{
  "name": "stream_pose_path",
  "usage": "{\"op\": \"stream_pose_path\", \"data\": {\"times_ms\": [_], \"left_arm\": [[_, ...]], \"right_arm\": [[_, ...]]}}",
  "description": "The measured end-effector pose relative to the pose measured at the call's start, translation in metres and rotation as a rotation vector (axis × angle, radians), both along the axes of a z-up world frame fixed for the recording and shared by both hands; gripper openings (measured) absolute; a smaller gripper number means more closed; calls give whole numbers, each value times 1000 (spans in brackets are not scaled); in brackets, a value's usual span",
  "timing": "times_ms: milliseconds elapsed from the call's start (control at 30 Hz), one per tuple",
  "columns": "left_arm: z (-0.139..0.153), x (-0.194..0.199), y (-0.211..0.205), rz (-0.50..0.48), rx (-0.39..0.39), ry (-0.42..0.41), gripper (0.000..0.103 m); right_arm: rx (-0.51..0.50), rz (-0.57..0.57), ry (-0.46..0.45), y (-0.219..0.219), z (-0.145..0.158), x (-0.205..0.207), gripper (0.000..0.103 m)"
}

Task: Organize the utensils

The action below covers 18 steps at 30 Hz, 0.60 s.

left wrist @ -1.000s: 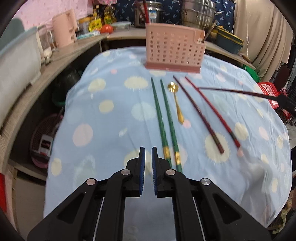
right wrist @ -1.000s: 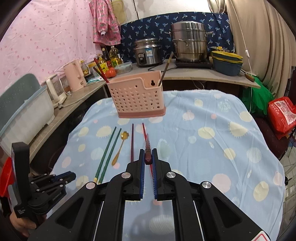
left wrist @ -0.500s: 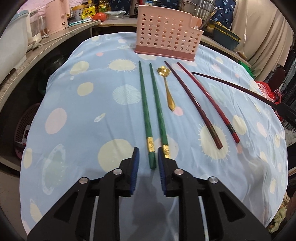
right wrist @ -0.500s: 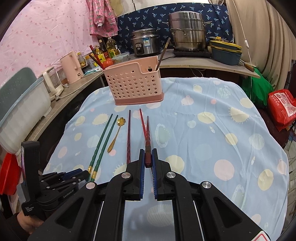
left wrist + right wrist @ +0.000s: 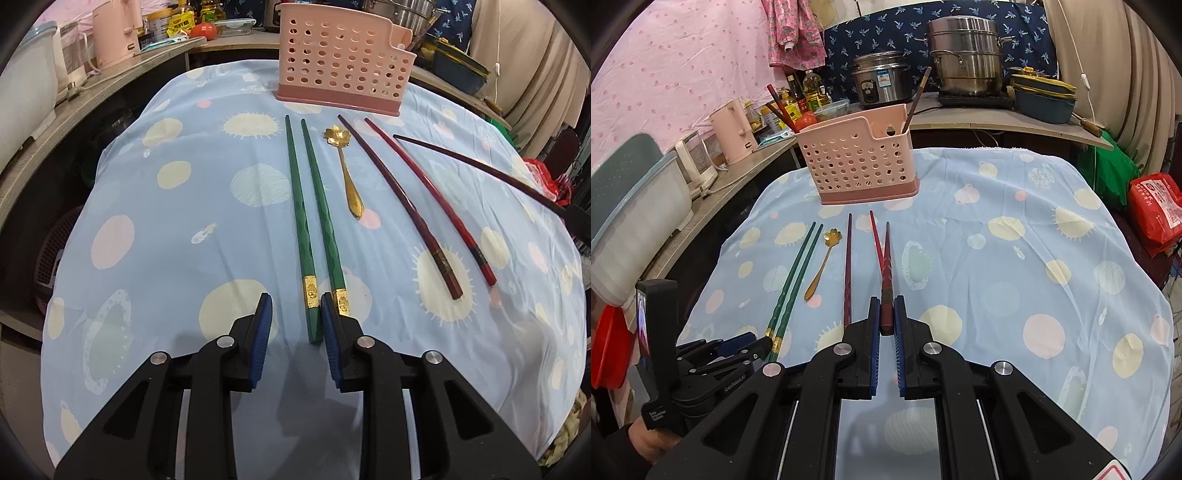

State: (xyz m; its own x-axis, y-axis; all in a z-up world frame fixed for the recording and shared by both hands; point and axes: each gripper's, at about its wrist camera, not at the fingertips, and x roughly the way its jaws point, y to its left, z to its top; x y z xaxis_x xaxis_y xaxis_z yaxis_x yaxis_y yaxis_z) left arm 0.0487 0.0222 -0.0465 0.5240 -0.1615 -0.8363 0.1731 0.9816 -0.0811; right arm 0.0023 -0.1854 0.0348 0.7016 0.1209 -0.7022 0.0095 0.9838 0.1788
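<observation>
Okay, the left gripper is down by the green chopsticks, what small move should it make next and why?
Probably close the left gripper on the left green chopstick. Its jaws have just been opening and now stand on either side of that chopstick's butt end without pressing it, while the other green chopstick lies just outside the right finger. The right gripper already holds a dark red chopstick.

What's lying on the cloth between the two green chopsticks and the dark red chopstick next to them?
A small gold spoon with a flower-shaped bowl lies between the green chopsticks and the dark red chopstick, touching neither. The left wrist view shows it best.
</observation>
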Motion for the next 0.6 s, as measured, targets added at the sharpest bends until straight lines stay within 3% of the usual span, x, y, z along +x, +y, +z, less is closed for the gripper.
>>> {"op": "stream_pose_path", "data": {"times_ms": [67,133,367,600], "left_arm": [[-1,-1,-3,-5,23,-9,25],[0,-1,-3,-13,33,-9,8],[19,-10,-2,-21,48,-38,7],[75,-15,-1,-20,36,-160,7]], "right_arm": [[-1,0,-1,0,0,0,7],[-2,0,-4,0,1,0,7],[-3,-3,-38,-1,12,-2,7],[4,3,-119,-2,45,0,7]]}}
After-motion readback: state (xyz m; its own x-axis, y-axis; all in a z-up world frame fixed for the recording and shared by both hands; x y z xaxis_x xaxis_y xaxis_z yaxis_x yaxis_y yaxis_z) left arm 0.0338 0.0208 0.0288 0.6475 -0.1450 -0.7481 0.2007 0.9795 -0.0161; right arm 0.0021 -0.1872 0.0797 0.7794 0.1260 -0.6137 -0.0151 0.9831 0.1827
